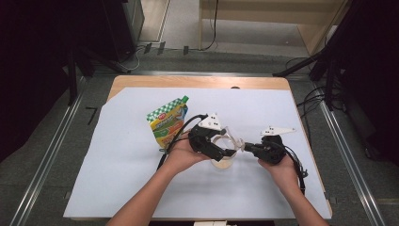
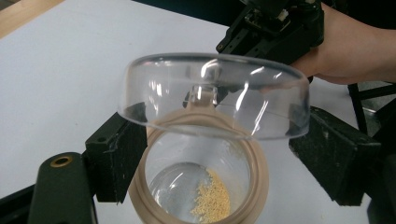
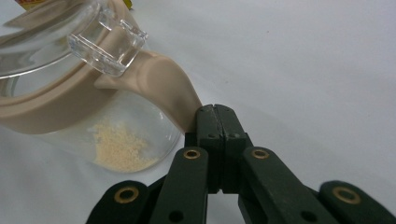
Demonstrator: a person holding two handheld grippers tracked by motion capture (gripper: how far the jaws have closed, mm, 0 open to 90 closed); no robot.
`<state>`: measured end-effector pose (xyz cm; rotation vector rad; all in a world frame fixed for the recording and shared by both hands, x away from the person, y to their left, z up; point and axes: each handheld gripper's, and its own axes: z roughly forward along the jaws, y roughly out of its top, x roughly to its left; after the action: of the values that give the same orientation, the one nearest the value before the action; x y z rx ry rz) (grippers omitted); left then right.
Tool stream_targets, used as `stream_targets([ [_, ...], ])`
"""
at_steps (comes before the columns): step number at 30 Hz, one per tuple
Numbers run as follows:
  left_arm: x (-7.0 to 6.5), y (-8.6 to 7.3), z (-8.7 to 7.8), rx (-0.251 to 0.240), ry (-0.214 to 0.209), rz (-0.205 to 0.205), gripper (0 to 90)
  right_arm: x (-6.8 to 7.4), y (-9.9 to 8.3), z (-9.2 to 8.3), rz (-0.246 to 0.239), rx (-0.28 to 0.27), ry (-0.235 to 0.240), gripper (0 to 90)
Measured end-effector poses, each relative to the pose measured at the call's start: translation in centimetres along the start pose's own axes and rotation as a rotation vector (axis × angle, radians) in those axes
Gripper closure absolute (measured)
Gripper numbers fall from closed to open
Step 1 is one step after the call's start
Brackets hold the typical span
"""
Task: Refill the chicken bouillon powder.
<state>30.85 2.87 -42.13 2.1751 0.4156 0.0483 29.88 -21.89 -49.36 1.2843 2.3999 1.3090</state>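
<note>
A: Left gripper [image 1: 229, 151] is holding the clear lid [image 2: 212, 93] across its width, jaws spread wide with a pad on each side of the rim. The lid is tilting up on its hinge, right above the jar [image 2: 201, 186] mouth and straight ahead of the jaws.

B: Right gripper [image 3: 215, 112]?

A: Clamped narrow on the jar's beige handle [image 3: 170, 91], which is sticking out toward it, pads nearly meeting. The jar is sitting between the two tools, a little powder [image 3: 119, 149] at the bottom.

B: So what does the next move turn on?

A: The hinge clip [image 3: 105, 44] is on the handle side, so the lid is swinging toward the right tool, I'd say. The pouch [image 1: 168, 121] is lying beyond the left hand [image 1: 181, 153], which is nearer to it.

B: Anything unclear?

A: From the high view the lid and jar are mostly hidden under the left tool. The jar's base is cut off close up.
</note>
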Motion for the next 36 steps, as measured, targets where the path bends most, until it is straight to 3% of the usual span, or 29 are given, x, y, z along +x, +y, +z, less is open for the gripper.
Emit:
stream_targets([
  [5,-0.2,0.6,-0.1,0.009,-0.008,-0.008,26.2,0.0,0.0,0.0,-0.001,0.001,0.000,90.0],
  [6,-0.5,0.9,-0.2,-0.002,-0.032,-0.003,38.5,0.0,0.0,-0.1,0.000,0.000,-0.001,90.0],
  [8,-0.6,1.0,-0.1,0.000,-0.035,-0.004,44.3,0.0,0.0,-0.1,0.001,0.000,0.001,90.0],
  [12,-0.8,1.6,0.0,0.015,-0.082,-0.030,54.9,0.1,-0.1,-0.1,0.002,0.002,0.001,90.0],
  [14,-0.9,2.0,0.0,0.023,-0.118,-0.046,69.1,0.1,-0.1,-0.1,0.003,0.003,-0.001,90.0],
  [20,-1.5,2.8,0.3,0.055,-0.147,-0.022,85.9,0.0,-0.1,-0.2,0.000,0.004,0.003,90.0],
  [27,-1.5,3.7,0.8,0.068,-0.145,-0.047,84.1,0.1,-0.3,-0.3,0.007,-0.001,0.001,90.0],
  [36,-1.3,4.4,2.1,0.073,-0.157,-0.080,73.3,0.4,-0.6,-0.9,-0.007,-0.013,0.006,90.0],
])
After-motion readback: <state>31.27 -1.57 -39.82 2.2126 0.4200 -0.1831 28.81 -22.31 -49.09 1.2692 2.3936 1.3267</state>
